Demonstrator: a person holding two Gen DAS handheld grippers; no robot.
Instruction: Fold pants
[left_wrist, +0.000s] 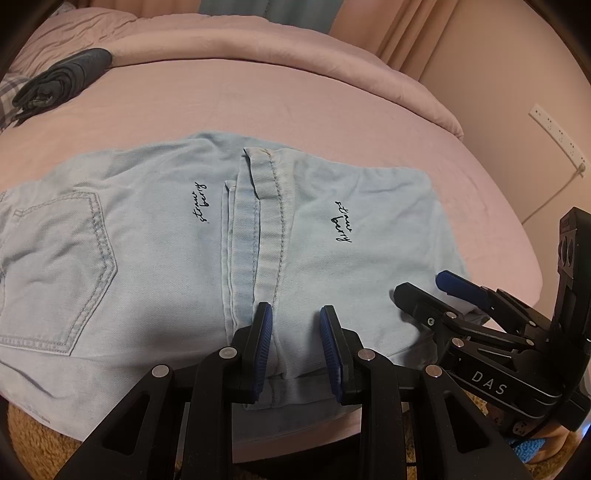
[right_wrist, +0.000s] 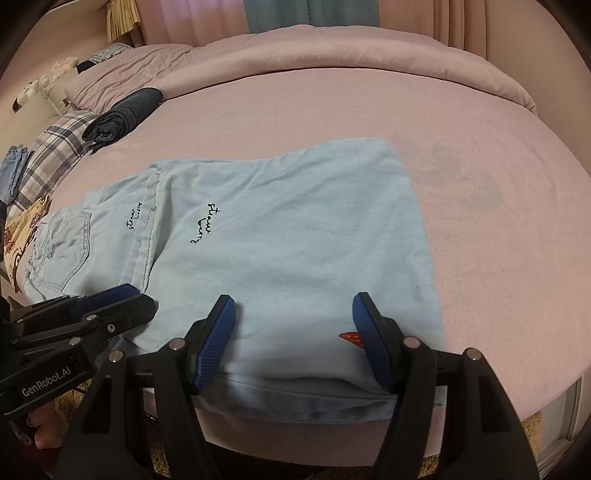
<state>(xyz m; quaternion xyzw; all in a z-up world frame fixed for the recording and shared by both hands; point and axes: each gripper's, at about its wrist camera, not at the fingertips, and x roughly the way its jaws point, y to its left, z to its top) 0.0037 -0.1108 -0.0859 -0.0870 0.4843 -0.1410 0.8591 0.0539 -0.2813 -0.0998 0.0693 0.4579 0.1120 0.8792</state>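
Light blue jeans lie folded on the pink bed, legs doubled back over the seat, a back pocket at the left and "strawberry" script on both layers. They also show in the right wrist view. My left gripper is open over the hem seam at the near edge of the pants. My right gripper is open wide over the folded leg's near edge, beside a red strawberry patch. Each gripper shows in the other's view, the right one and the left one.
A rolled dark garment lies at the far left of the bed. A bunched pink duvet runs along the back. Plaid cloth and other clothes lie at the left edge. A power strip hangs on the right wall.
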